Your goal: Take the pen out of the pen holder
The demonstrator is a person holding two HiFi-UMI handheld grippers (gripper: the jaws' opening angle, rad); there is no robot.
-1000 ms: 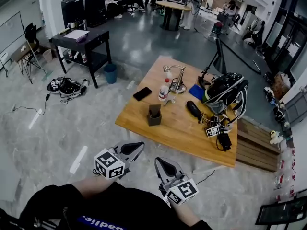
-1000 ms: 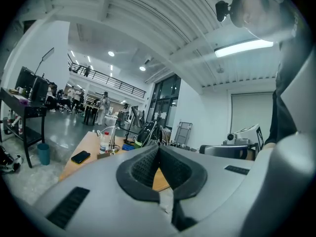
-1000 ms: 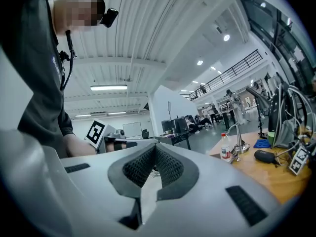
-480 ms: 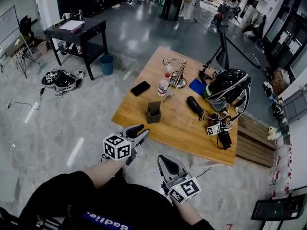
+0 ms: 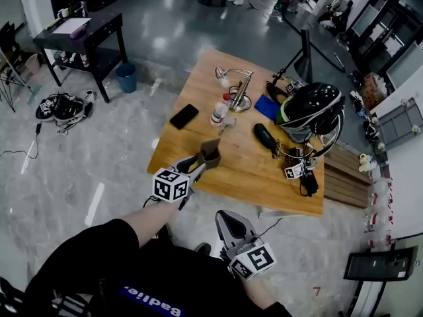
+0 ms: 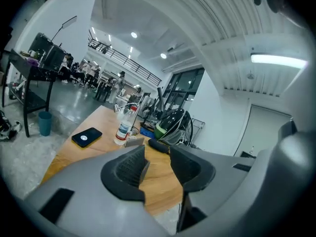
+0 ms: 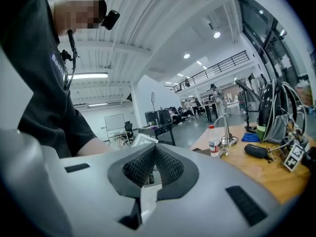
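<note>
**A:** Head view: what lies where?

**B:** The holder stands upright near the near-left edge of the table. The bottle and phone lie behind it, apart from it. The pen is too small to make out. The left gripper reaches over the table's edge, with its tips just beside the holder. Whether they touch it cannot be told. The right gripper hangs off the table, close to the person's body.

**A:** Left gripper view: how do the jaws stand?

**B:** The 2 jaws are apart and opening. Bare wood shows in most of the gap, and nothing is gripped. The bottle and phone appear beyond the left jaw, and a helmet sits farther along the table. Whether the grey block showing above the left jaw is the holder, I cannot tell.

**A:** Right gripper view: the same question.

**B:** The 2 jaws are pressed together, clenched on nothing. The table runs off to the right, carrying the bottle, a lamp and the helmet. The person's sleeve fills the left side.
</note>
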